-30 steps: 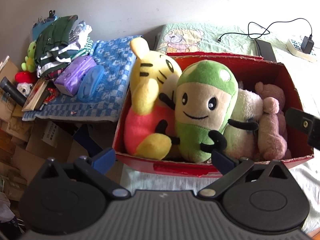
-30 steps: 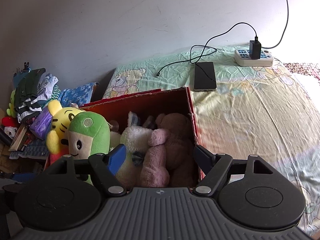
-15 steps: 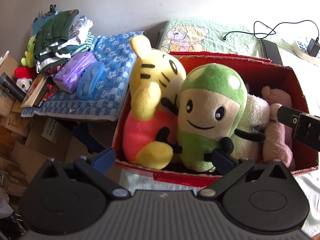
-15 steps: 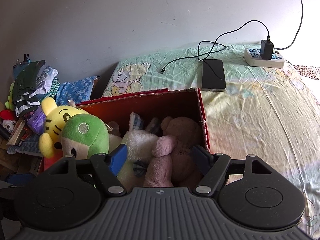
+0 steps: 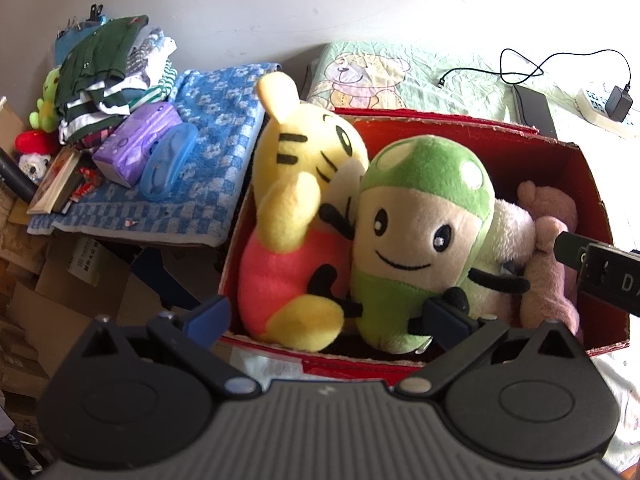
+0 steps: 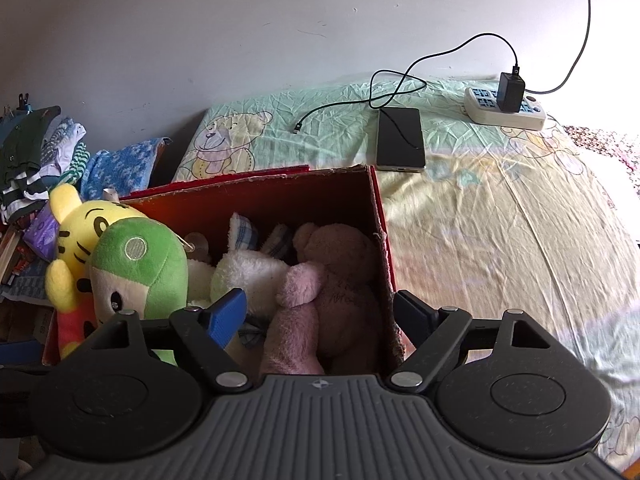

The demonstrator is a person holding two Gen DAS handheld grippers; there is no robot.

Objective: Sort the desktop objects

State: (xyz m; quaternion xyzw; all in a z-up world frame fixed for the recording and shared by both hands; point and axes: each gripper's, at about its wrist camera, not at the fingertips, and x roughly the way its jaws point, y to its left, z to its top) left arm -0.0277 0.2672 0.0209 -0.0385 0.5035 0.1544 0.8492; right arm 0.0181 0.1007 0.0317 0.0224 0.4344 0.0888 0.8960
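Observation:
A red cardboard box (image 5: 592, 184) (image 6: 280, 196) on the bed holds several plush toys: a yellow tiger (image 5: 304, 184) (image 6: 80, 228), a green-capped doll (image 5: 420, 232) (image 6: 136, 260), a white plush (image 6: 248, 272) and a pink bear (image 5: 548, 232) (image 6: 340, 276). My left gripper (image 5: 326, 316) is open just above the box's near rim, in front of the tiger and the green doll, holding nothing. My right gripper (image 6: 320, 312) is open over the box's right end, straddling the pink bear and the right wall. Part of the right gripper's body (image 5: 600, 272) shows at the left wrist view's right edge.
Left of the box lies a blue checked towel (image 5: 208, 160) with a purple tissue pack (image 5: 136, 144), a blue case, books and folded clothes (image 5: 104, 60). Cardboard boxes (image 5: 60, 280) sit below. On the bedsheet (image 6: 500, 240) are a phone (image 6: 400, 138), a cable and a power strip (image 6: 506, 106).
Both grippers moved closer to the box, so the toys look larger. The right gripper's body came further into the left wrist view. Both stay open.

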